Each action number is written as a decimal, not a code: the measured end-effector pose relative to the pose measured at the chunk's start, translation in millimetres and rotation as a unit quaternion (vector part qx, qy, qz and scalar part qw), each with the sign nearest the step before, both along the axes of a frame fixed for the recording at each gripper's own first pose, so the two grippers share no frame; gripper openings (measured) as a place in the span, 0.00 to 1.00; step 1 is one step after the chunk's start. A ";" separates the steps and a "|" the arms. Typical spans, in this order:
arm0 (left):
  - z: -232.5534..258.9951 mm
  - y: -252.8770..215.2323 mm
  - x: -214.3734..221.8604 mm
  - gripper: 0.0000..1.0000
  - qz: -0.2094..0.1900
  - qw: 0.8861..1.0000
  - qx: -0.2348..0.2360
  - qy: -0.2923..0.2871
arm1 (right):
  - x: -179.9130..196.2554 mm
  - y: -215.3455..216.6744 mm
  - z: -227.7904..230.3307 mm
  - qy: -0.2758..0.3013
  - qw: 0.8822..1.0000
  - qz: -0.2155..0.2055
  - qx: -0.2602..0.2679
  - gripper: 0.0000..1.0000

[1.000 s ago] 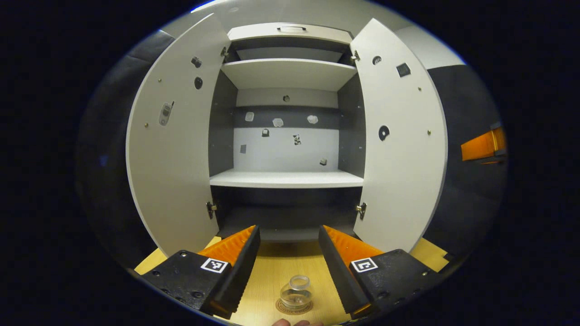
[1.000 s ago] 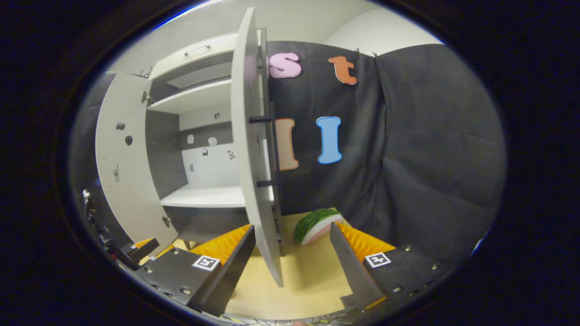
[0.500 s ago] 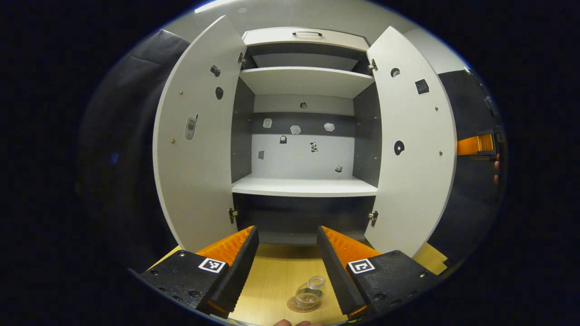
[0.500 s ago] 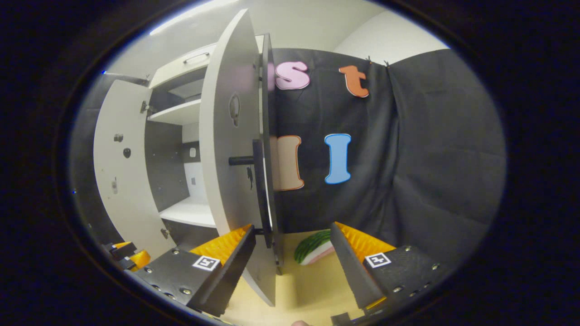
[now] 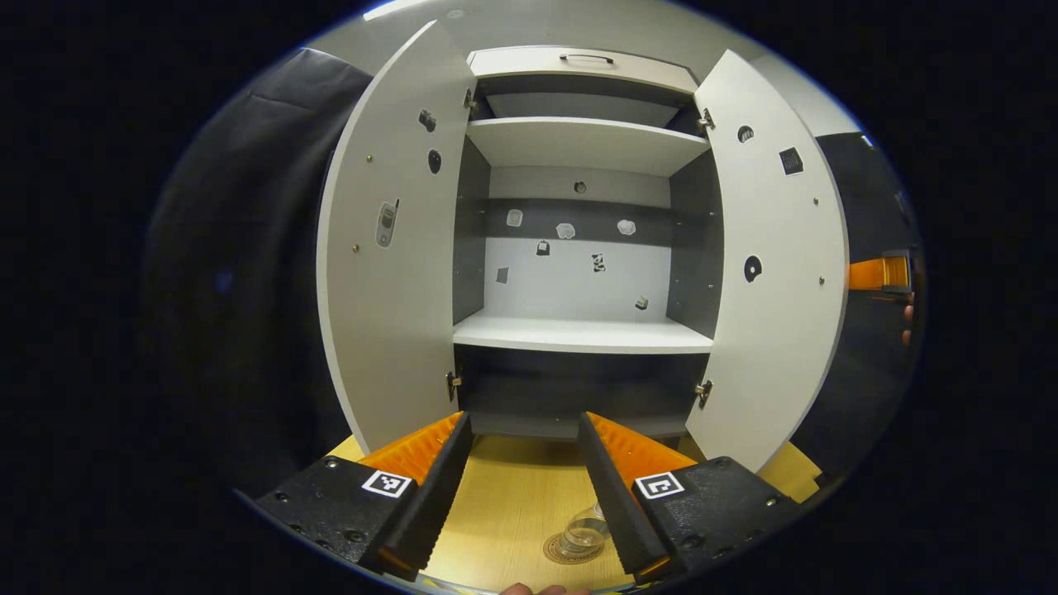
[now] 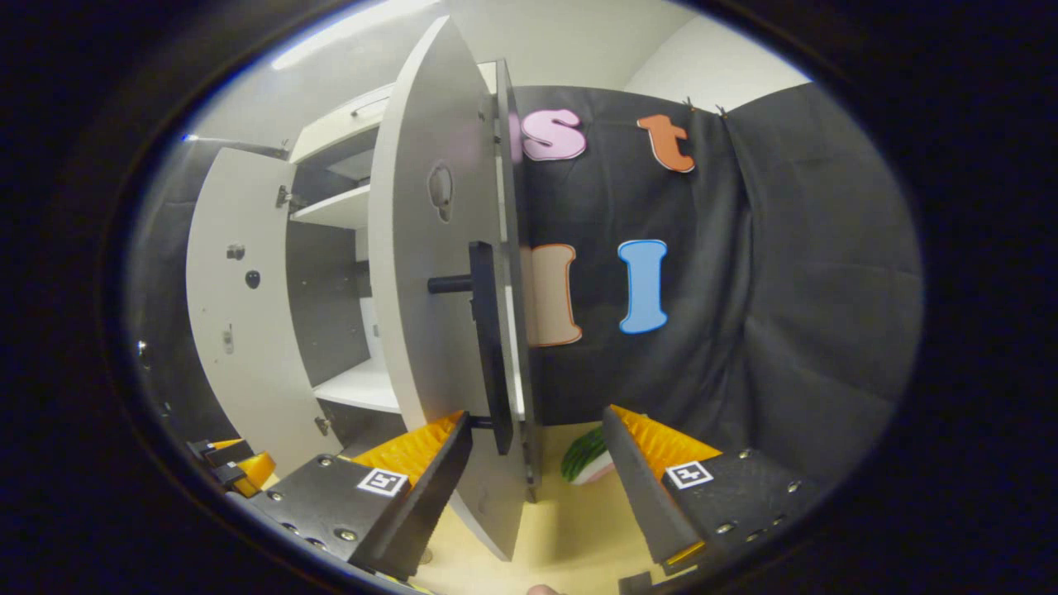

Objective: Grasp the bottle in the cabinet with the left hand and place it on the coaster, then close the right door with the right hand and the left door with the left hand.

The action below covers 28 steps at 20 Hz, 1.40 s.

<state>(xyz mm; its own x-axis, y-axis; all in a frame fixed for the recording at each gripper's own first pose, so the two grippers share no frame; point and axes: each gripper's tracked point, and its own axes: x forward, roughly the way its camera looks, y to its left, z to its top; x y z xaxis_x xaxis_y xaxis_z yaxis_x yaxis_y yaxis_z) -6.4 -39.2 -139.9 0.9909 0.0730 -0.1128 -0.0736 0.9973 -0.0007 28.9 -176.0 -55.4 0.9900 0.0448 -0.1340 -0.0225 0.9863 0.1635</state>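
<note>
In the left gripper view a small clear bottle [image 5: 585, 535] stands on a round coaster [image 5: 562, 552] on the wooden table, partly behind my left gripper's right finger. My left gripper [image 5: 522, 471] is open and holds nothing, facing the open cabinet. The left door [image 5: 388, 273] and right door [image 5: 777, 273] both stand wide open. In the right gripper view my right gripper [image 6: 537, 471] is open, close to the outer face of the right door [image 6: 430, 314], whose black handle [image 6: 488, 347] sits just above its left finger. The right gripper [image 5: 878, 273] appears as an orange shape past the right door.
The cabinet's middle shelf [image 5: 579, 332] and upper shelf [image 5: 587, 140] carry nothing; small stickers dot the back wall. A green striped watermelon-slice toy [image 6: 585, 456] lies on the table behind the right door. The left gripper [image 6: 235, 463] peeks in low at left.
The left gripper has drawn back and leftward from the bottle, which now sits low right in its view. The right gripper has come closer to the right door's outer face and handle.
</note>
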 end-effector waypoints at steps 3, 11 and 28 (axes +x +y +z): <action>5.2 4.9 -1.5 0.83 0.003 1.000 0.002 -0.003 | 5.6 26.0 -1.1 -0.004 1.000 0.027 0.010 0.98; 17.9 41.4 -4.5 0.83 0.026 0.999 -0.016 -0.014 | 33.4 92.8 -2.4 -0.012 0.997 0.071 0.019 1.00; 51.0 166.9 -27.9 0.83 0.079 0.996 -0.034 -0.029 | 135.3 199.4 3.6 -0.052 0.996 0.068 -0.012 1.00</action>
<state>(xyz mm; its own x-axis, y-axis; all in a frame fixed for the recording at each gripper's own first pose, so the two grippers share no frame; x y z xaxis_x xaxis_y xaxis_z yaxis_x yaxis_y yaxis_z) -34.4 127.7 -89.0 0.9728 0.2221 -0.0662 -0.2269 0.9709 -0.0760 164.3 23.4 -51.8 0.9834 0.1783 -0.0327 -0.1727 0.9764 0.1295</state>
